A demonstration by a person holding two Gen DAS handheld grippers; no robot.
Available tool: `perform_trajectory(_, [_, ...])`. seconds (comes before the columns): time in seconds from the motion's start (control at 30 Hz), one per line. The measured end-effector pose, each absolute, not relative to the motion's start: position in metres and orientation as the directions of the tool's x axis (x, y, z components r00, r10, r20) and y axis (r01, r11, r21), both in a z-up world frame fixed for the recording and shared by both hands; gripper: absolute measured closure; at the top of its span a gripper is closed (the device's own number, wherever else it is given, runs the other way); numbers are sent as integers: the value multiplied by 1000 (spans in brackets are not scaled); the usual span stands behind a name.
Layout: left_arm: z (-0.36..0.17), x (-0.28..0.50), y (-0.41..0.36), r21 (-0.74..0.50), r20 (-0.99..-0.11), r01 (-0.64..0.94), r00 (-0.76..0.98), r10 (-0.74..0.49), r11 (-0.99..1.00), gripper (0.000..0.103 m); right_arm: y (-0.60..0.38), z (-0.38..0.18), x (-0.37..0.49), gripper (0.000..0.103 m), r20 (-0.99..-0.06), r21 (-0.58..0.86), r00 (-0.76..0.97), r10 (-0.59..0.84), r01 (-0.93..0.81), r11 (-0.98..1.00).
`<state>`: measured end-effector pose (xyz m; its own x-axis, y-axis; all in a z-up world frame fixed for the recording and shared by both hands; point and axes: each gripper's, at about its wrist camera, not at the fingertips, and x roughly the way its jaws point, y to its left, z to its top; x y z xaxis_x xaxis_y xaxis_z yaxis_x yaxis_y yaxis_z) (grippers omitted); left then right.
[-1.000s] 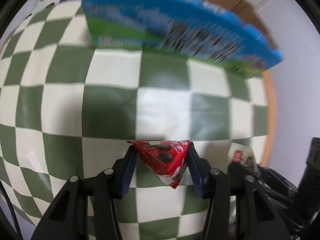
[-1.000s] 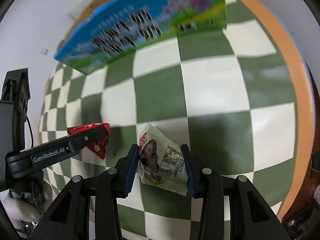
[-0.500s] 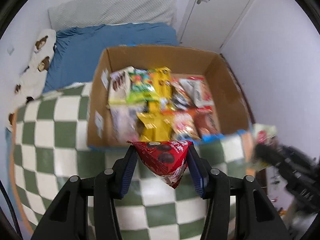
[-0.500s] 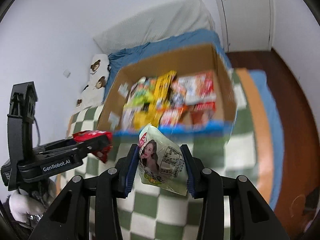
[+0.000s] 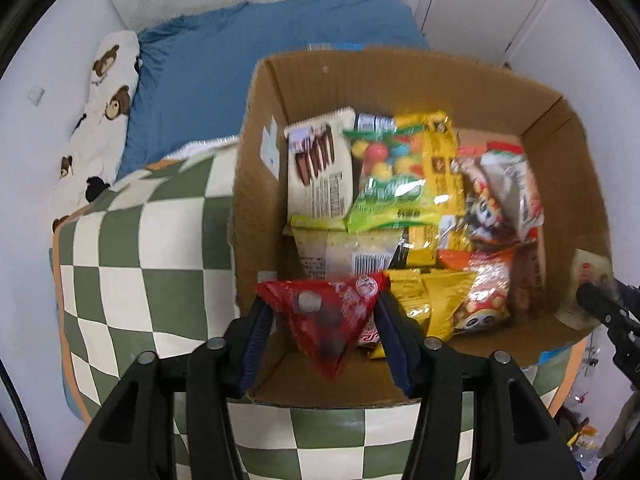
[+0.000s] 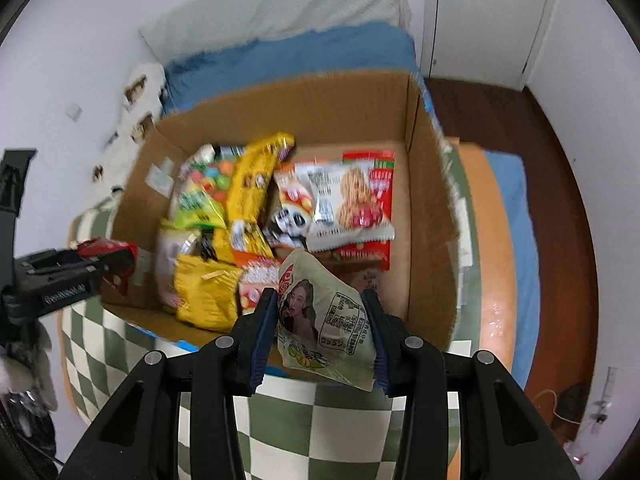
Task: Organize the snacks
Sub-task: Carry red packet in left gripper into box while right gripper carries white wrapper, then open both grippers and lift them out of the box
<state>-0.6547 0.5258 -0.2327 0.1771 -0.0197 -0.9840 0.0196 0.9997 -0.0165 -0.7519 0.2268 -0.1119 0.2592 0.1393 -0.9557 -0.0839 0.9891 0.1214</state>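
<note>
An open cardboard box holds several snack packets: yellow, green, red and white ones. My left gripper hangs over the box's near left corner with a red triangular packet between its blue pads. Its jaws are opening, and the packet's top corners still touch both pads. My right gripper is above the box's near edge, its jaws opening slightly around a pale green packet with a printed portrait. The pads still press on it. The left gripper shows at the left of the right wrist view.
The box stands on a green-and-white checkered cloth with an orange border. Behind it lie a blue bed cover and a bear-print pillow. A white door and dark wooden floor are at the right.
Both grippers have risen from low over the checkered cloth to above the box, so its inside has come into view. Each still carries its packet; the red one now looks blurred.
</note>
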Motion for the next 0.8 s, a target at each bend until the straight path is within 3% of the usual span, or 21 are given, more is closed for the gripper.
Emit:
perform_trajectory(0.07, [-239, -655, 526, -38, -985, 14, 167, -40, 999, 47, 226, -122, -748, 49, -961, 127, 238, 138, -63, 990])
perform_trajectory(0.13, [-241, -656, 524, -49, -983, 18, 177, -51, 999, 19, 226, -129, -745, 16, -967, 105, 226, 115, -57, 993])
perform_trajectory(0.17, [-242, -657, 523, -43, -982, 17, 183, -45, 999, 13, 226, -130, -744, 11, -968, 100, 224, 109, -54, 994])
perform_trajectory(0.37, [-234, -670, 513, -70, -970, 0, 233, -68, 998, 10, 225, -135, -742, 6, -972, 61, 223, 68, -40, 997])
perform_trajectory(0.8, [-202, -691, 502, -59, -925, -34, 377, -42, 998, 10, 230, -120, -759, 5, -952, 37, 303, 48, -43, 998])
